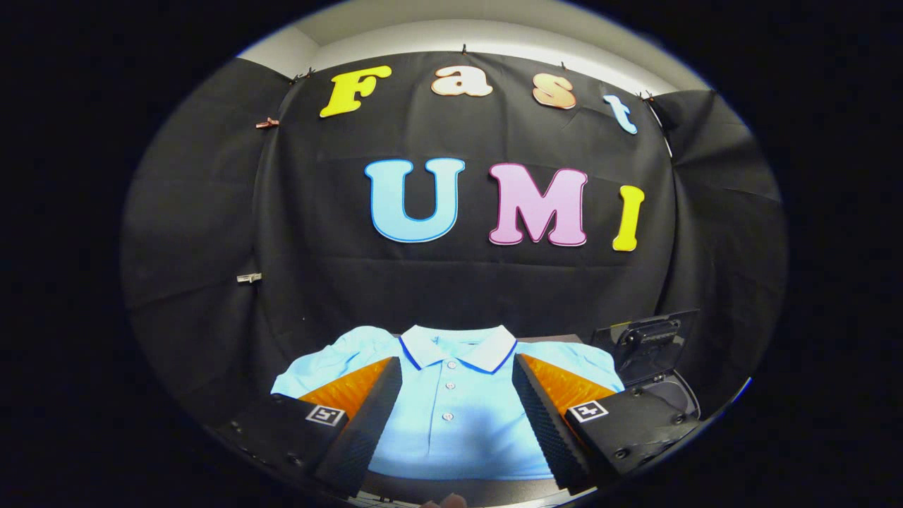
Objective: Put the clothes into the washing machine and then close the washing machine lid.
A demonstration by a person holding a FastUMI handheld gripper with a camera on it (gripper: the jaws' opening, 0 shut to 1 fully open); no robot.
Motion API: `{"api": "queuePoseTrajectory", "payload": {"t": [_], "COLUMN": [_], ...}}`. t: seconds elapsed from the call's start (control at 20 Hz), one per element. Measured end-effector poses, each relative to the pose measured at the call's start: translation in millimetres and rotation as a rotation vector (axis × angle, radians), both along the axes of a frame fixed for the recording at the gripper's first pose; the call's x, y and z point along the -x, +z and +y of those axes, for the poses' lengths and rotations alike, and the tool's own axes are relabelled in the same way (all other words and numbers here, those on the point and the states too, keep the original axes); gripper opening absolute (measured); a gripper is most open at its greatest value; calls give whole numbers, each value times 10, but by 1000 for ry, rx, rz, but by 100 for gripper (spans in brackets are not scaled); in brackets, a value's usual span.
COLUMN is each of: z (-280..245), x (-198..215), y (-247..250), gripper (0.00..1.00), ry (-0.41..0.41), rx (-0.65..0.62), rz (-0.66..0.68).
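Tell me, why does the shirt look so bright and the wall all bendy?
In the gripper view, light from above falls on the pale blue shirt while the dark wall cloth soaks it up. The fisheye lens curves the wall's edges. The open gripper looks big because it is close; the washing machine beside the shirt stays dim.

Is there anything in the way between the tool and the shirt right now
Nothing visible. The tool is open, and the light blue shirt lies flat directly between and just ahead of its fingers. The washing machine, lid raised, stands beside the shirt's sleeve, with nothing seen between them.
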State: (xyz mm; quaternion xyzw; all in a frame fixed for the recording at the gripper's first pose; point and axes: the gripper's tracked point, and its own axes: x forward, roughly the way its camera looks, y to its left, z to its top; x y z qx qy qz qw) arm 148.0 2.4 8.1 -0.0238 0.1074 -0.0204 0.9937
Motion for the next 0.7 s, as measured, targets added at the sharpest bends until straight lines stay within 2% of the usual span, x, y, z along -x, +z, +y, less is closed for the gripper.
{"api": "queuePoseTrajectory", "payload": {"t": [0.4,0.7], "z": [-20,-104], "x": [-421,-556], "y": [-221,-595], "gripper": [99,99], "ry": [-18,-41], "rx": [-58,-89], "rz": [135,320]}}
